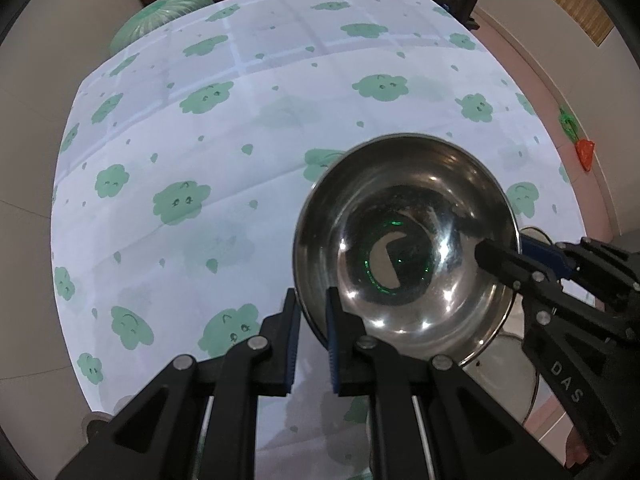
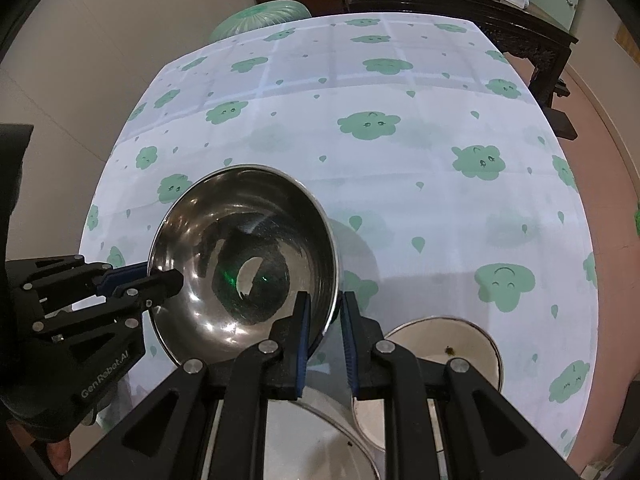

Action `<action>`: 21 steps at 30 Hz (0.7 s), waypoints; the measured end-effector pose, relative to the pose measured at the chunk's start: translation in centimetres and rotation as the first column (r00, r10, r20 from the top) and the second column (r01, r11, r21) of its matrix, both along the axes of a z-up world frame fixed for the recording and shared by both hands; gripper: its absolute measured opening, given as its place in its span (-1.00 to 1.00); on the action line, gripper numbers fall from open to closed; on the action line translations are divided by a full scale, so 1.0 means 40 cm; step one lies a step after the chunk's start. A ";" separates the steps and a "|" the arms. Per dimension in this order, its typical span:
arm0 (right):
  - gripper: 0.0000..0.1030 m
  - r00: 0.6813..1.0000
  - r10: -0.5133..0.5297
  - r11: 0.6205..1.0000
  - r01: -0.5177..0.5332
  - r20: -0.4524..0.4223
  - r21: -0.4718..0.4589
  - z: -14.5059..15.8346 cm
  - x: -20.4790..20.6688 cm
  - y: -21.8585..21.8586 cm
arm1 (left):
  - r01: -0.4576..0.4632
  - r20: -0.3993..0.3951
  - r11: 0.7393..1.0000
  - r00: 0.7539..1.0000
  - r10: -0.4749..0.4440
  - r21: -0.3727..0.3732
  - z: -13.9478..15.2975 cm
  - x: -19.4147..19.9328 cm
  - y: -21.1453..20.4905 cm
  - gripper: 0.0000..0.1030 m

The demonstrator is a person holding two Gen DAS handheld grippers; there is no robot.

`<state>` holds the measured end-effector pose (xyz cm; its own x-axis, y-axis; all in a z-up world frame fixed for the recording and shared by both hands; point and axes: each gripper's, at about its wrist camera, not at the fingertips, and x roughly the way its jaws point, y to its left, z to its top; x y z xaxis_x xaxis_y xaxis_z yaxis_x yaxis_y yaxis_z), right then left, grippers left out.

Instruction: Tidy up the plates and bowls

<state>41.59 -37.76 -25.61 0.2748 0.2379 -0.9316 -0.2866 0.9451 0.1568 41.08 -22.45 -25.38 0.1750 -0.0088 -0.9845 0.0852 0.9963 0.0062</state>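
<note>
A shiny steel bowl [image 1: 404,248] hangs tilted above the table, gripped on opposite sides of its rim. In the left wrist view my left gripper [image 1: 312,320] is shut on the bowl's near-left rim. My right gripper [image 1: 500,256] pinches the rim on the far right. In the right wrist view the same steel bowl [image 2: 244,268] sits left of centre. There my right gripper [image 2: 325,320] is shut on its lower right rim and my left gripper [image 2: 160,276] bites the left rim. Under the bowl lie a cream bowl [image 2: 440,336] and a steel plate [image 2: 316,432].
A white tablecloth [image 1: 240,140] with green cloud prints covers the round table. A green round stool [image 2: 260,16] stands behind it. A dark wooden side table [image 2: 520,24] with cups stands at the back right. A gloved hand [image 2: 24,380] holds the left tool.
</note>
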 end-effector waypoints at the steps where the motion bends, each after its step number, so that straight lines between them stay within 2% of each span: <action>1: -0.67 1.000 0.001 1.000 -0.001 0.000 0.000 0.003 -0.002 0.002 | 0.000 0.001 1.000 1.000 0.000 -0.001 0.005 -0.004 0.001 -0.81; 21: -0.67 1.000 0.000 1.000 0.000 0.026 -0.025 0.061 -0.068 0.012 | 0.026 0.012 0.999 1.000 -0.026 -0.019 0.055 -0.064 0.002 -0.81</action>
<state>38.88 -37.26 -23.19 0.2989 0.2144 -0.9299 -0.2904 0.9487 0.1254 38.50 -22.35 -23.16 0.1864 -0.0322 -0.9819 0.1112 0.9937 -0.0115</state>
